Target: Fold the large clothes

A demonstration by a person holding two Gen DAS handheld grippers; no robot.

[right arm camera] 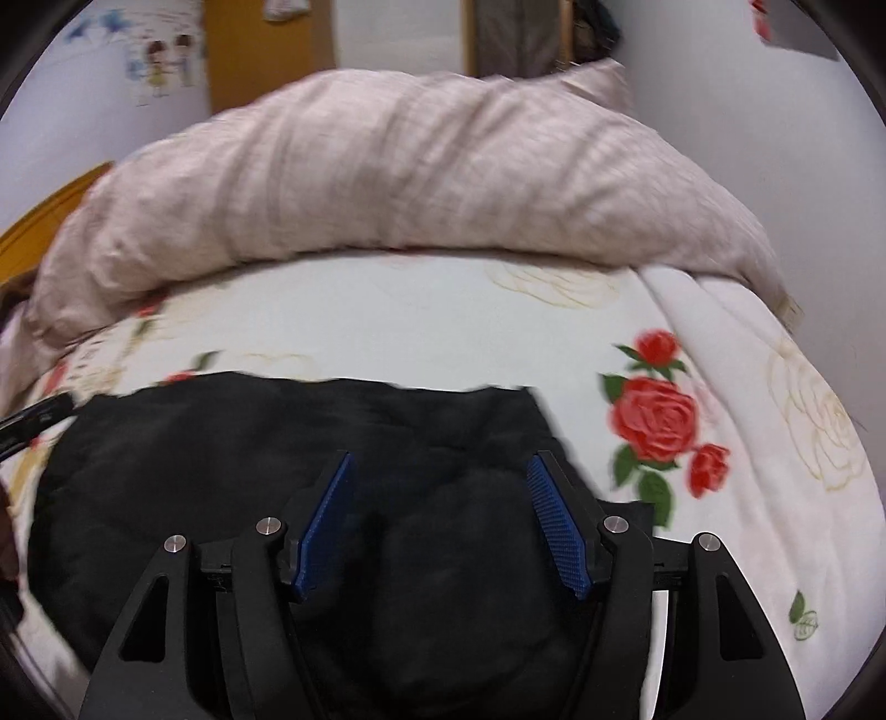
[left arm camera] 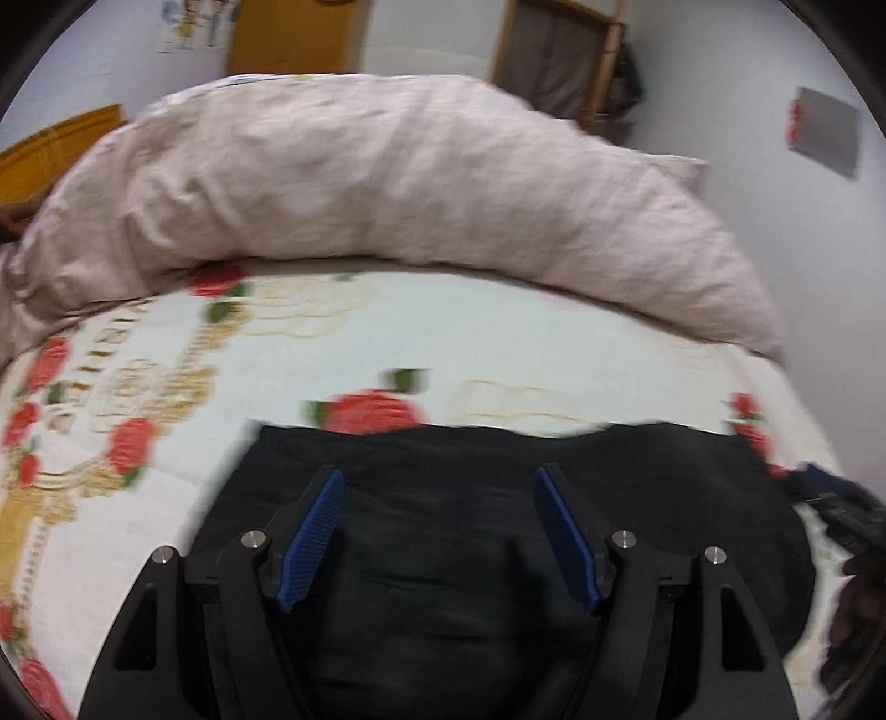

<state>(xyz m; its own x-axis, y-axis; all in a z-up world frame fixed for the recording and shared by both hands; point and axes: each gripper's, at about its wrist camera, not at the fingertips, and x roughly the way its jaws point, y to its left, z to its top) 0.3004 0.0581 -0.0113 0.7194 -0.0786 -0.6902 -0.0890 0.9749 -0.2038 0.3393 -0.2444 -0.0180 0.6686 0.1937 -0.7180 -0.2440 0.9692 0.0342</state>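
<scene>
A black garment [left arm camera: 664,476] lies in a folded heap on the floral bedsheet [left arm camera: 443,343], with its far edge running straight across. My left gripper [left arm camera: 437,476] hovers over the garment's left part, open, and its blue pads [left arm camera: 310,543] hold nothing. In the right wrist view the same garment [right arm camera: 221,443] fills the lower middle. My right gripper [right arm camera: 441,457] stands open over its right part, with the blue pads [right arm camera: 556,531] clear of the cloth. Each gripper shows at the edge of the other's view: the right gripper [left arm camera: 841,498], the left gripper [right arm camera: 33,421].
A bulky pale pink duvet [left arm camera: 387,177] is piled across the far side of the bed. Bare floral sheet [right arm camera: 692,421] lies to the garment's right and beyond it. Past the bed are white walls, an orange-brown door [left arm camera: 288,39] and a wooden frame [left arm camera: 559,61].
</scene>
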